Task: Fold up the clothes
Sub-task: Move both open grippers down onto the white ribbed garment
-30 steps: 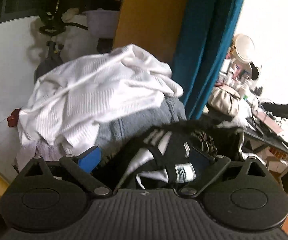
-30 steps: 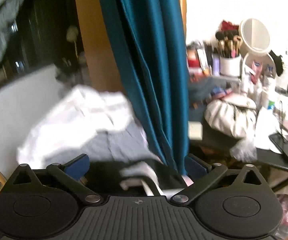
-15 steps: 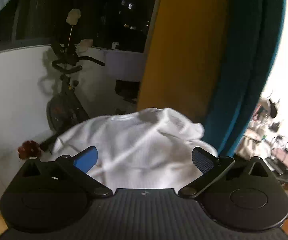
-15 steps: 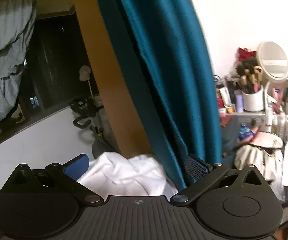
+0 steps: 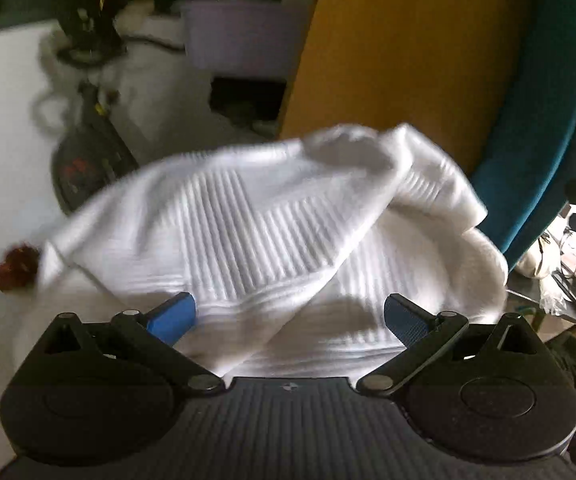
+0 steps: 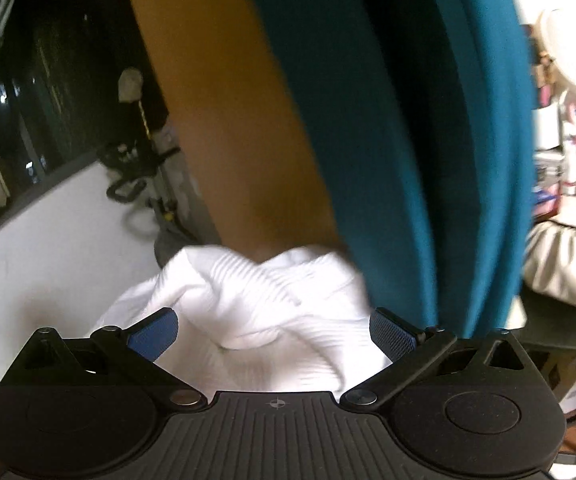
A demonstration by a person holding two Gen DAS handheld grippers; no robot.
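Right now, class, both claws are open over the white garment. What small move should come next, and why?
Probably ease the left claw forward and shut it on the nearest fold of the white garment. Both claws stand open; the right claw also holds nothing. The garment lies crumpled and needs a grip before it can be spread out.
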